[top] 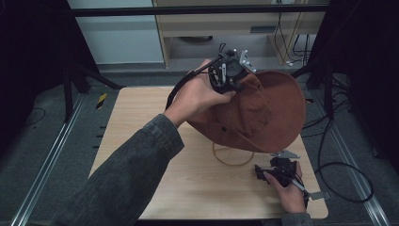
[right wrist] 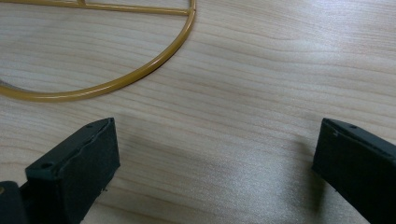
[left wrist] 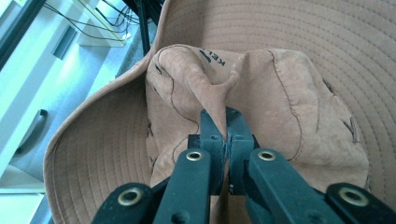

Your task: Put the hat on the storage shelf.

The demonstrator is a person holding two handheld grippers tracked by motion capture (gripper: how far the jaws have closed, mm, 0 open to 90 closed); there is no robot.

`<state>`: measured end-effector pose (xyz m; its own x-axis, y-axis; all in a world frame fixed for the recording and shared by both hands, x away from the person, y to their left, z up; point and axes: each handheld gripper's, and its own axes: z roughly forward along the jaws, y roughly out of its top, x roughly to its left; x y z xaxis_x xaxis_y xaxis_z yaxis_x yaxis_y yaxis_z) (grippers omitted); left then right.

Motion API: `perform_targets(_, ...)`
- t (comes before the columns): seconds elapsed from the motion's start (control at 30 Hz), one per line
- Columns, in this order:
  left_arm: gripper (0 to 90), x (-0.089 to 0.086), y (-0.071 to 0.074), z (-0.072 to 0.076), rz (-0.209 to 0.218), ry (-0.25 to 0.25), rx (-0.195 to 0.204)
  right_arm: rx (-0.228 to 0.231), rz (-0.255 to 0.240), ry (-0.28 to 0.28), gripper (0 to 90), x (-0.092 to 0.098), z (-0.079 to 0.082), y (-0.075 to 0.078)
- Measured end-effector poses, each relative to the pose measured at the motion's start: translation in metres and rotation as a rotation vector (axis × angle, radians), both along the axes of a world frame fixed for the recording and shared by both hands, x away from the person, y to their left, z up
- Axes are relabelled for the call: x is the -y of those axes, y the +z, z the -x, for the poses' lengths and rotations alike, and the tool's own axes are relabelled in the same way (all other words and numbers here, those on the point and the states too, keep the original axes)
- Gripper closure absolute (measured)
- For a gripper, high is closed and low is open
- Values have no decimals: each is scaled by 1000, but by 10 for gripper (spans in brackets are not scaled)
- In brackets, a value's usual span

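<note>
A brown suede wide-brimmed hat (top: 268, 110) hangs in the air above the back right of the table, held by its crown. My left gripper (top: 235, 75) is shut on a pinched fold of the hat's crown (left wrist: 224, 100), seen close in the left gripper view (left wrist: 226, 123), with the brim curving around it. Under the hat a yellow wire ring (top: 233, 157) stands on the wood; its rim (right wrist: 116, 81) runs across the right gripper view. Down on the table near the front right, my right gripper (top: 266, 172) stands open with nothing between its jaws (right wrist: 215, 163).
The light wooden table (top: 155, 155) has bare room at the left and front. Black cables (top: 348, 179) loop on the floor to the right. A wooden cabinet (top: 235, 23) stands behind the table, and dark stands flank both sides.
</note>
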<state>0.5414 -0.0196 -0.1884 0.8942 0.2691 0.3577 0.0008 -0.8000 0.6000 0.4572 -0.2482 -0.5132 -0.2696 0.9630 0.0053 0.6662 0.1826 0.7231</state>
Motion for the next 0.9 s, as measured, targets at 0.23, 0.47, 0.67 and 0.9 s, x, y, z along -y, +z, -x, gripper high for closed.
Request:
perform_targets(0.23,880,8,-8,-5,10,-2,-28,0,1,1,5,0,0,0)
perform_targets(0.47,875,12,-19,-6,-7,-6,-43,5,6,2,5,0,0,0)
perform_targets(0.67,872,10,-24,-11,9,7,-60,5,7,2,4,0,0,0)
perform_targets(0.9,843,17,-28,-10,7,-2,-57,5,6,1,4,0,0,0)
